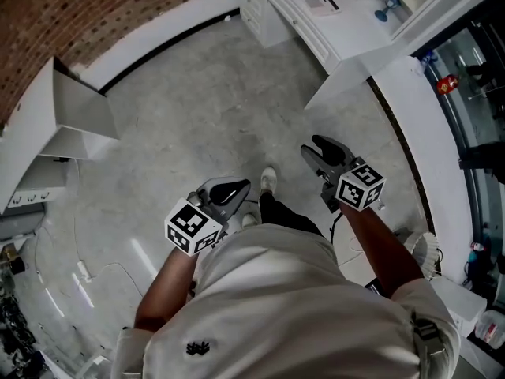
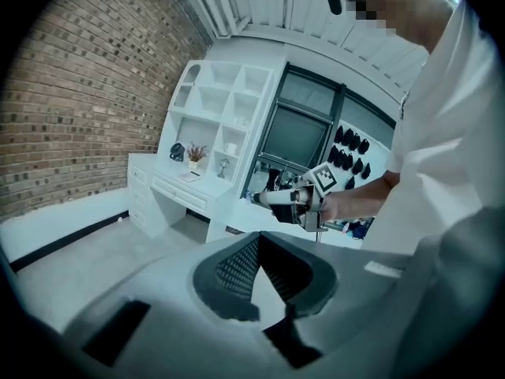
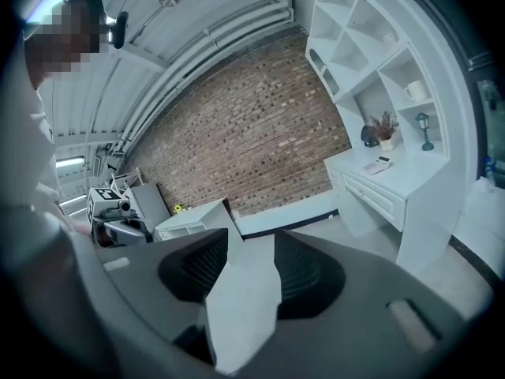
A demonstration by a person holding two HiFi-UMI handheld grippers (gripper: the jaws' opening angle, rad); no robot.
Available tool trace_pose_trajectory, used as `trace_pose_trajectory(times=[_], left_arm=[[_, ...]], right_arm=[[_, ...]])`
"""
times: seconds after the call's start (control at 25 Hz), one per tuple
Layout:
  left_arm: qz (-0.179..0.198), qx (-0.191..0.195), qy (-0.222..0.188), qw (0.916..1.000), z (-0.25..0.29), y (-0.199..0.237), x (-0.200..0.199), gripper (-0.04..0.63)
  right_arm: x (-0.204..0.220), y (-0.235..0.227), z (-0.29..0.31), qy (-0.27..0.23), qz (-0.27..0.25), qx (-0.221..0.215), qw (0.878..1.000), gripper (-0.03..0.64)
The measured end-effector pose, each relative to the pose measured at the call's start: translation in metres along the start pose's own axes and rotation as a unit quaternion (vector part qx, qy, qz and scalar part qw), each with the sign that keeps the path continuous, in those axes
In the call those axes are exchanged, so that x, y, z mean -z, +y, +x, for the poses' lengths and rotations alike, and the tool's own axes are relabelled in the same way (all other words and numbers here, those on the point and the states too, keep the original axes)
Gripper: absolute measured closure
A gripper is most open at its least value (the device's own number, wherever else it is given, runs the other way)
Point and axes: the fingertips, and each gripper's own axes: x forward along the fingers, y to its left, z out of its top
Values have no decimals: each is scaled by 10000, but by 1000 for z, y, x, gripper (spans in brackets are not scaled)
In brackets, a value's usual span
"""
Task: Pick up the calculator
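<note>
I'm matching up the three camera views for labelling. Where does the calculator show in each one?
Head view: the calculator lies near the top edge, right of centre, on the white desk.
Left gripper view: the calculator is small, left of centre, on the desk below the shelves.
Right gripper view: the calculator is at the right, mid-height, on the desk.
Shared landmark: the white desk.

The calculator [image 1: 322,5] lies on the desk [image 1: 355,44], far ahead of the right tongs [image 1: 319,148].
</note>
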Motion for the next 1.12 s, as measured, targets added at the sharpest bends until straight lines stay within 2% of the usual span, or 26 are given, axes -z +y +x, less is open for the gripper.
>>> trace_pose_trajectory(times=[0.32, 0.64, 0.88, 1.12], left_arm=[[29, -44, 60, 10000, 62, 69, -62, 589], [224, 182, 79, 9996, 109, 109, -106, 589], [304, 418, 77, 9986, 125, 169, -126, 589], [578, 811, 127, 9949, 130, 246, -164, 589]], right_arm=[[-49, -77, 51, 63, 37, -74, 9999, 417], [-76, -128, 85, 72, 129, -25, 9999, 417], [-102, -157, 126, -29, 111, 212, 9997, 417], [-144, -184, 177, -244, 147, 700, 9971, 417]])
